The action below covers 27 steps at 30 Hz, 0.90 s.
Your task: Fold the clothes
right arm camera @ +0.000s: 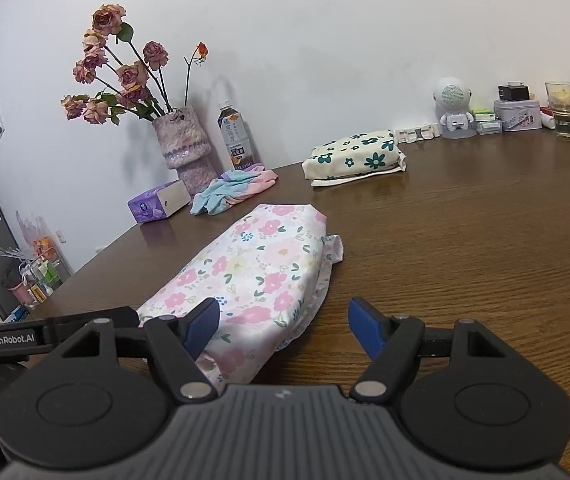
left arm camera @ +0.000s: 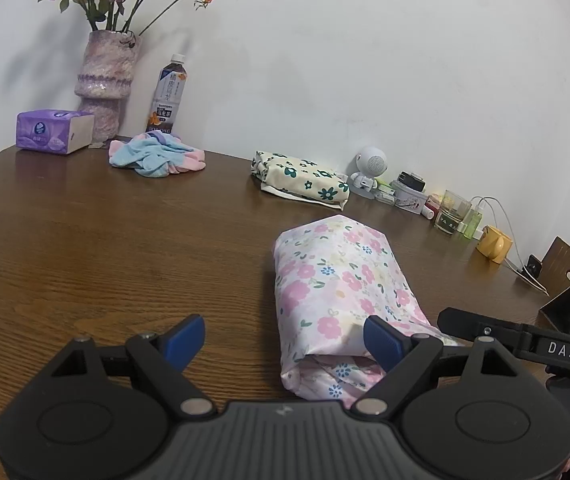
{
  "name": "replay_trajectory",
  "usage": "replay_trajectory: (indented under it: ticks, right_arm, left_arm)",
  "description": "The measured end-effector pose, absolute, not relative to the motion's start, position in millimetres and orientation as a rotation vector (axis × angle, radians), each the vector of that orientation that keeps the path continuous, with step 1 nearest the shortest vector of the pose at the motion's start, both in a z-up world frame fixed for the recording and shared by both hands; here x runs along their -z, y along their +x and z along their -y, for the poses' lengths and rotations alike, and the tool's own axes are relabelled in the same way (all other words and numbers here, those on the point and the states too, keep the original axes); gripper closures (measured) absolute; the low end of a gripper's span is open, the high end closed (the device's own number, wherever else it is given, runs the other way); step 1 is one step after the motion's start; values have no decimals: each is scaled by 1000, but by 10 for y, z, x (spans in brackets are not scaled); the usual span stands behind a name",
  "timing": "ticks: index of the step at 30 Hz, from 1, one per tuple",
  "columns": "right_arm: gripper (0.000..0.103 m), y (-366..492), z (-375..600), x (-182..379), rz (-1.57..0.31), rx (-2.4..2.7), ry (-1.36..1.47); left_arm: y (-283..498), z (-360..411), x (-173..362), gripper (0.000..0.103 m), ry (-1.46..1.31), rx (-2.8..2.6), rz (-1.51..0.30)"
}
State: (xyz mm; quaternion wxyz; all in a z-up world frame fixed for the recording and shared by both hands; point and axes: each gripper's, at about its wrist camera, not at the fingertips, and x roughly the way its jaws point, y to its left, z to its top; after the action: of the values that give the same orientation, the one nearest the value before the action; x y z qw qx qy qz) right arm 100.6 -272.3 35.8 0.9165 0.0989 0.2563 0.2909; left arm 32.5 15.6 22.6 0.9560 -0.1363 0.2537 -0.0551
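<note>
With the pink floral bundle [left arm camera: 337, 280] judged folded, both the left gripper [left arm camera: 285, 340] and the right gripper [right arm camera: 283, 326] are held wide open and empty, and the crumpled blue-pink garment [left arm camera: 157, 156] at the far left is likely called for next.

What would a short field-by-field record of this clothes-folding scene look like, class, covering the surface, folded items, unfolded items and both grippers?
surface: brown wooden table
folded, near: pink-flowered white cloth bundle, lying in front of both grippers
folded, far: cream cloth with dark green flowers, near the wall
unfolded: crumpled blue and pink garment, beside the purple tissue pack
left gripper: open, holding nothing
right gripper: open, holding nothing
backdrop: fuzzy purple vase of dried roses
</note>
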Motion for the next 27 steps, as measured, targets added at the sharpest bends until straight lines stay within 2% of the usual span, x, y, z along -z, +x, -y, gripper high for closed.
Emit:
replay_trajectory:
  ticks: [14, 27]
  right_arm:
    - [31, 1036, 2628, -451, -522, -577, 176]
    - [31, 1371, 2434, -579, -571, -556, 185]
  left_arm:
    - [401, -157, -319, 18, -260, 157, -510]
    - [808, -118, -440, 19, -206, 194, -567]
